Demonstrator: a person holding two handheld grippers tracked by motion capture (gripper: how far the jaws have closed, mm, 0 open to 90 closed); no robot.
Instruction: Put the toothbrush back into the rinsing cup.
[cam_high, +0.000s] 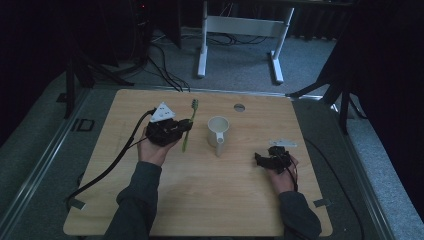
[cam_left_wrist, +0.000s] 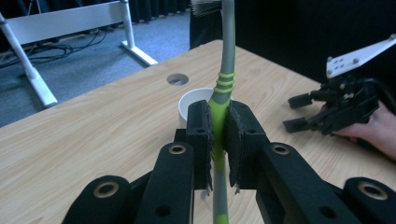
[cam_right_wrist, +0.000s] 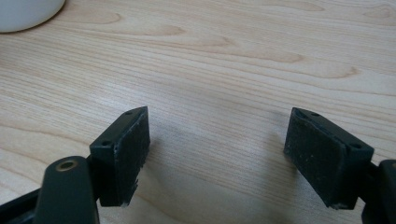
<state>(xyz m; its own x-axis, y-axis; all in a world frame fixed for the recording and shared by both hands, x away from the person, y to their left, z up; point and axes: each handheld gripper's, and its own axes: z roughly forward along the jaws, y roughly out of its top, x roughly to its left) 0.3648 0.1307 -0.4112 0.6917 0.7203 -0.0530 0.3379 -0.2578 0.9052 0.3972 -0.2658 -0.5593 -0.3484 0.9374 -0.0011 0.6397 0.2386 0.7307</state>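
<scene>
A green and grey toothbrush (cam_high: 189, 123) (cam_left_wrist: 220, 100) is clamped between the pads of my left gripper (cam_high: 184, 129) (cam_left_wrist: 219, 140), held left of the white mug (cam_high: 218, 129). Its bristled head points toward the far edge of the table. In the left gripper view the mug's rim (cam_left_wrist: 187, 99) shows just behind the jaws. My right gripper (cam_high: 258, 159) (cam_right_wrist: 217, 156) rests low on the table to the right of the mug, its jaws wide open with bare wood between them. A corner of the mug (cam_right_wrist: 25, 11) sits at the top left of the right gripper view.
The wooden table (cam_high: 200, 200) has a round cable hole (cam_high: 239, 107) near its far edge. Beyond it stand a white desk frame (cam_high: 240, 30) and cables on grey carpet. Dark stands flank the table on both sides.
</scene>
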